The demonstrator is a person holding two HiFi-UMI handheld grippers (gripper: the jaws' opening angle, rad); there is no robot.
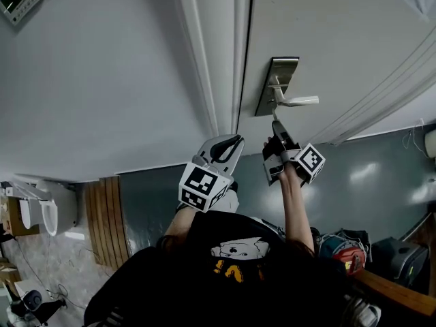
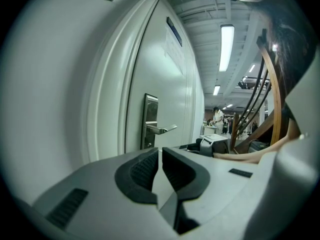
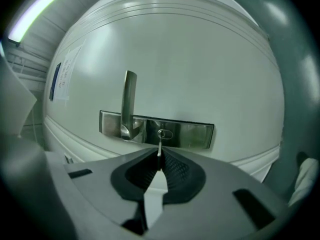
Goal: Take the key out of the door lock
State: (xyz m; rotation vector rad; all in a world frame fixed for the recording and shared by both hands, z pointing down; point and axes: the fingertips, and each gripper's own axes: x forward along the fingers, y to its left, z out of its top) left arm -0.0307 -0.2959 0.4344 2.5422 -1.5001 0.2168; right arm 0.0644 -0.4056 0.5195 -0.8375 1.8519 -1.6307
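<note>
The right gripper [image 3: 159, 160] has its jaws pinched together on the key [image 3: 159, 149], a thin flat sliver of metal standing edge-on between the pads. The blade points at the keyhole [image 3: 164, 133] in the steel lock plate [image 3: 192, 134], beside the lever handle [image 3: 129, 101]; whether its tip sits inside I cannot tell. Light, stiff and slick, it likely needs a firm flat pinch on the bow and a straight pull. The left gripper [image 2: 160, 154] waits closed and empty

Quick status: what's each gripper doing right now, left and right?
left gripper: closed, nothing between the jaws.
right gripper: closed on the key.
</note>
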